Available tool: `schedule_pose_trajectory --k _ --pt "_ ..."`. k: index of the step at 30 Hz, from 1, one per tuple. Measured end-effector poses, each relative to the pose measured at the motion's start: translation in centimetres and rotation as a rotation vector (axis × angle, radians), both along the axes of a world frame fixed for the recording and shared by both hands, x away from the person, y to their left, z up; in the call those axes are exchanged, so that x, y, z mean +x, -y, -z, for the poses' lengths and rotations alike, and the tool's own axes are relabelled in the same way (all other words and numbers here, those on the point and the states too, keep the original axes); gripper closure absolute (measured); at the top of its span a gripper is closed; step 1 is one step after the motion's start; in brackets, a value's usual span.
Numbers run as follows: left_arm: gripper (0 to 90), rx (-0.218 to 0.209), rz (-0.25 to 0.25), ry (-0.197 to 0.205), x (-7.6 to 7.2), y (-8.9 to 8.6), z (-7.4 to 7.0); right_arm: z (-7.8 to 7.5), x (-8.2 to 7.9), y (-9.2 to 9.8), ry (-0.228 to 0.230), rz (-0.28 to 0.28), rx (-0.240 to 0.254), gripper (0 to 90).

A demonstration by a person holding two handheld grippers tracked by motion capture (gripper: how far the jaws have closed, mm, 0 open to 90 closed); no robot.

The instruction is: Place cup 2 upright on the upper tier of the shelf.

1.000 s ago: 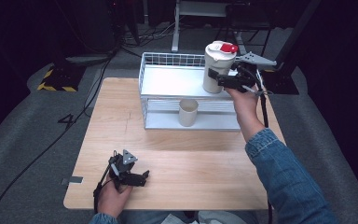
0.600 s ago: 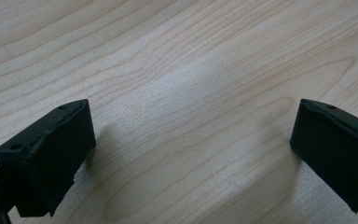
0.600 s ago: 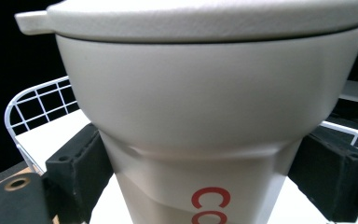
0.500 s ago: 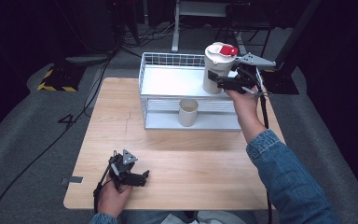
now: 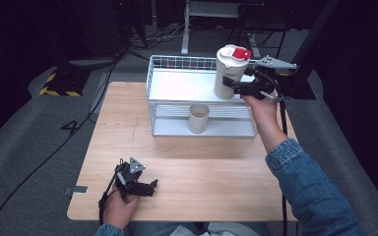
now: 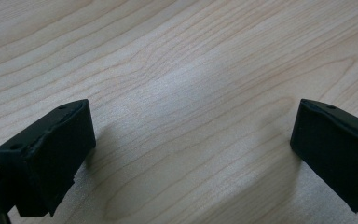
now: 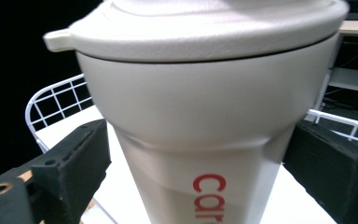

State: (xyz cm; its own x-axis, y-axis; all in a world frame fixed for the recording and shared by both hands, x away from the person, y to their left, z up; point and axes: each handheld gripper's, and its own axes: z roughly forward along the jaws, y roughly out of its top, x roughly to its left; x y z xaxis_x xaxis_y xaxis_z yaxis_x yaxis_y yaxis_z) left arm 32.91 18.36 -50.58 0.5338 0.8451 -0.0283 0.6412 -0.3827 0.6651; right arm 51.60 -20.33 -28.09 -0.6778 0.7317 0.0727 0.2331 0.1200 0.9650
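A cream tumbler (image 5: 229,73) with a white lid and a red tab stands upright on the top shelf of a white wire rack (image 5: 177,61). My right gripper (image 5: 228,87) reaches in from the right, one jaw on either side of the tumbler's lower body. Its jaws have just been opening. In the right gripper view the tumbler (image 7: 200,140) stands between them, with a thin gap at the left pad (image 7: 81,156). My left gripper (image 5: 150,188) rests on the wooden table (image 5: 202,167) near its front edge. Its jaws stand wide open over bare wood (image 6: 193,140).
A second cream cup (image 5: 198,118) stands on the rack's lower shelf, below and left of the tumbler. The rack sits at the table's far edge. Dark floor, cables and a stand leg lie beyond it.
The right gripper's jaws have spread slightly around the tumbler, which stays on the shelf. Neither hand has shifted noticeably.
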Motion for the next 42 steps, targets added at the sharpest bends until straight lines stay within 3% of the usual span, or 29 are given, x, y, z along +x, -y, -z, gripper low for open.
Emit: schedule_pose_trajectory --k 9,16,22,42 --pt "0.3 0.000 0.000 0.000 0.0 0.0 0.0 -1.3 -2.2 0.8 0.032 -0.019 -0.049 8.4" --pt "0.3 0.000 0.000 0.000 0.0 0.0 0.0 -1.8 -4.1 2.0 0.032 -0.048 -0.054 8.6" --pt "0.3 0.000 0.000 0.000 0.0 0.0 0.0 -1.5 -5.4 3.0 0.005 -0.065 -0.052 8.7" --pt "0.2 -0.004 0.002 -0.002 0.1 0.1 0.0 0.8 -9.7 8.0 -0.043 -0.067 -0.136 8.9"
